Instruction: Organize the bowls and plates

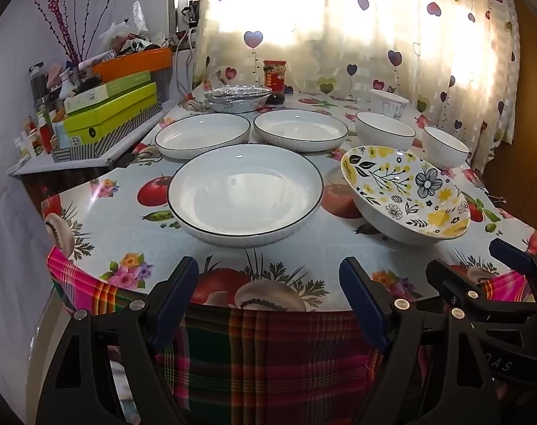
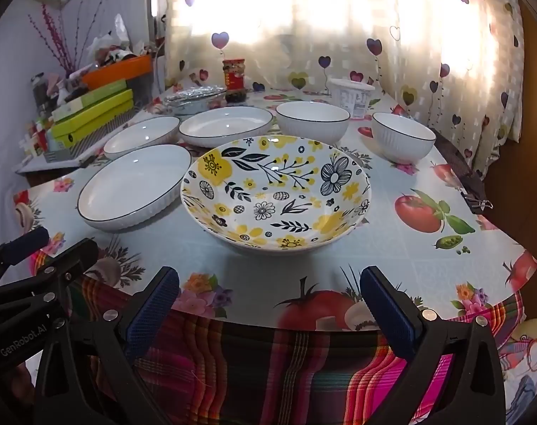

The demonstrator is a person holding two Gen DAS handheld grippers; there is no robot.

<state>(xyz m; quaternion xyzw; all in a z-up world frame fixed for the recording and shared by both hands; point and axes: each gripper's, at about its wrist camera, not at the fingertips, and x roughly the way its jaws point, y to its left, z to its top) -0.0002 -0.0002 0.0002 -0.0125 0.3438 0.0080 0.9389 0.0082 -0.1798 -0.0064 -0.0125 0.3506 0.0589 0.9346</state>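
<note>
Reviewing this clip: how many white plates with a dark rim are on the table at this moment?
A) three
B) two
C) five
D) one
A: the left wrist view shows three white plates, one near and two behind it, beside the floral bowl and two white bowls.

Strong backlight is seen from the curtain across the top of both frames, blown out to white in patches. The worktop is evenly lit, with small glare spots on its glossy cover and on the plate centre. Soft shadows fall toward the lower edge. Heavy fisheye bending and dark vignette are noted at corners. Focus is sharp mid-frame, softer at edges.
</note>
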